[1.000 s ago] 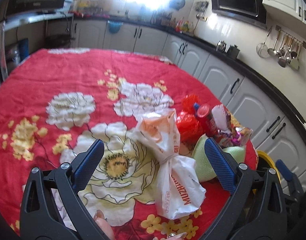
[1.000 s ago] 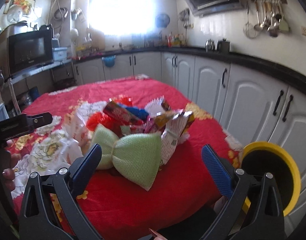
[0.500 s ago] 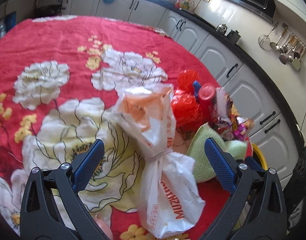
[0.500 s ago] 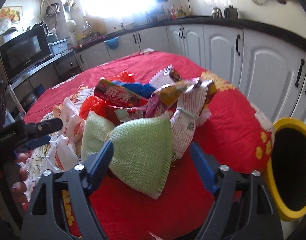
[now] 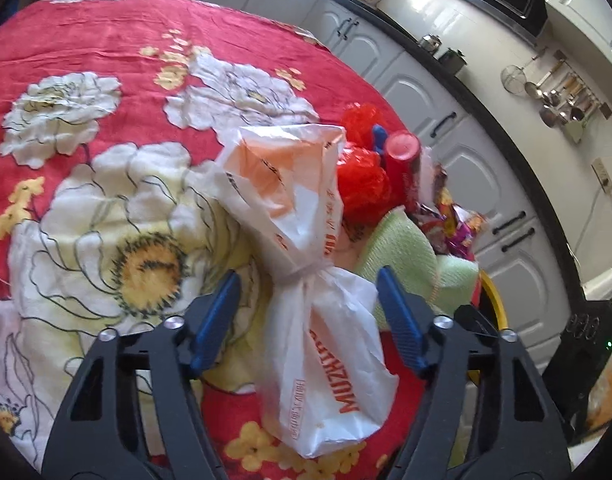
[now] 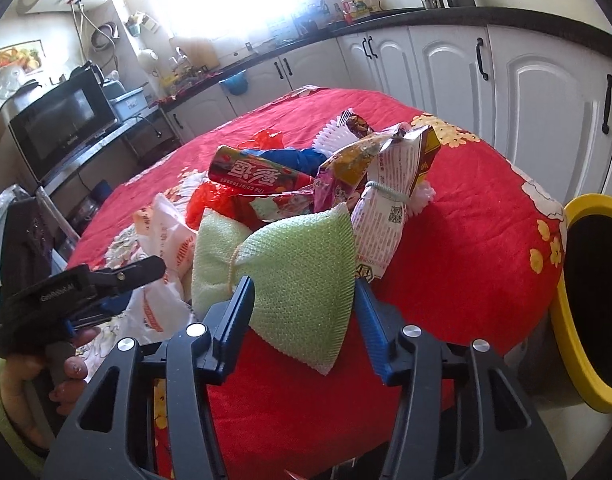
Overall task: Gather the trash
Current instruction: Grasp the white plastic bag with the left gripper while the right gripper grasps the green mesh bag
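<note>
Both grippers have dropped nearer: left gripper (image 5: 307, 280) jaws, just closing, flank the white plastic bag (image 5: 329, 344) unclenched; right gripper (image 6: 304, 286) jaws, likewise closing, straddle the green mesh bundle (image 6: 294, 272), contact uncertain.

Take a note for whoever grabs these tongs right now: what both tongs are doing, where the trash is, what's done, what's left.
Left tongs: jaws just closing, astride the tied white plastic bag with orange print; pads not yet pressing.
Right tongs: jaws just closing around the tied green mesh bundle; grip unclear.
Trash: all on the red floral tablecloth, crumpled snack wrappers behind; yellow-rimmed bin past the table edge, right.
Done: nothing lifted yet.
Left: grip, lift, bin both, then the wrappers.
</note>
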`<state>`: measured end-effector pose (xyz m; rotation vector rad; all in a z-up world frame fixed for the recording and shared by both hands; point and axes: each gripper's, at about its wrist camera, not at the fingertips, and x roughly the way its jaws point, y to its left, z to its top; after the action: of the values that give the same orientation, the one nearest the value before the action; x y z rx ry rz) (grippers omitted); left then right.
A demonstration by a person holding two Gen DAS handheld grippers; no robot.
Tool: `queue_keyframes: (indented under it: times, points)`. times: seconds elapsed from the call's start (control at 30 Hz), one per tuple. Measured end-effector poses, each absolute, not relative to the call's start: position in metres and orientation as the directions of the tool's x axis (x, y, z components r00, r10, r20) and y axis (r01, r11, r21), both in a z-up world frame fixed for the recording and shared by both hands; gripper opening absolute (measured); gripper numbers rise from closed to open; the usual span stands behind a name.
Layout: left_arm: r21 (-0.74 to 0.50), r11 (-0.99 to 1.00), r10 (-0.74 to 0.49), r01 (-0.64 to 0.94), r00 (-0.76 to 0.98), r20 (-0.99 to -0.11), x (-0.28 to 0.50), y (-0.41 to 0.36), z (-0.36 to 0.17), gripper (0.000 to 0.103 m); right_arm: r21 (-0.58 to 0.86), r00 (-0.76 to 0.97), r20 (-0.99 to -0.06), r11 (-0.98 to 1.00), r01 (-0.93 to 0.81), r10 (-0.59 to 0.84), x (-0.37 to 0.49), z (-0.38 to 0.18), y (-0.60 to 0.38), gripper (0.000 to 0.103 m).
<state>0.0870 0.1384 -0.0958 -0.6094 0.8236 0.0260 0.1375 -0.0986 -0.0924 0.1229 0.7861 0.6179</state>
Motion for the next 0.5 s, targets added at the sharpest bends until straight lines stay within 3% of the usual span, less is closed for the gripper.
queue_keyframes:
  times: [0.07, 0.37, 0.43, 0.47, 0.5]
  points:
    - [-0.501, 0.834, -0.224, -0.23, 0.69, -0.688, 0.087, 0.135, -0.094, 0.046, 0.338, 0.526, -0.622, 0.804, -0.489, 0.58, 0.137, -0.092, -0.098, 0.051]
    - [-0.495, 0.851, -0.258, -0.177, 0.68, -0.686, 0.084, 0.13, -0.093, 0.041, 0.433, 0.428, -0.627, 0.748, -0.503, 0.651, 0.146, -0.097, -0.087, 0.069]
    - [-0.495, 0.852, -0.26, -0.173, 0.679, -0.686, 0.083, 0.131, -0.092, 0.041, 0.474, 0.408, -0.622, 0.736, -0.483, 0.668, 0.152, -0.099, -0.09, 0.066]
    - [-0.494, 0.852, -0.26, -0.173, 0.68, -0.686, 0.081, 0.132, -0.092, 0.04, 0.486, 0.402, -0.622, 0.734, -0.475, 0.672, 0.153, -0.099, -0.092, 0.059]
    - [-0.492, 0.853, -0.258, -0.175, 0.679, -0.687, 0.08, 0.132, -0.091, 0.04, 0.49, 0.402, -0.623, 0.736, -0.468, 0.671, 0.154, -0.098, -0.095, 0.044]
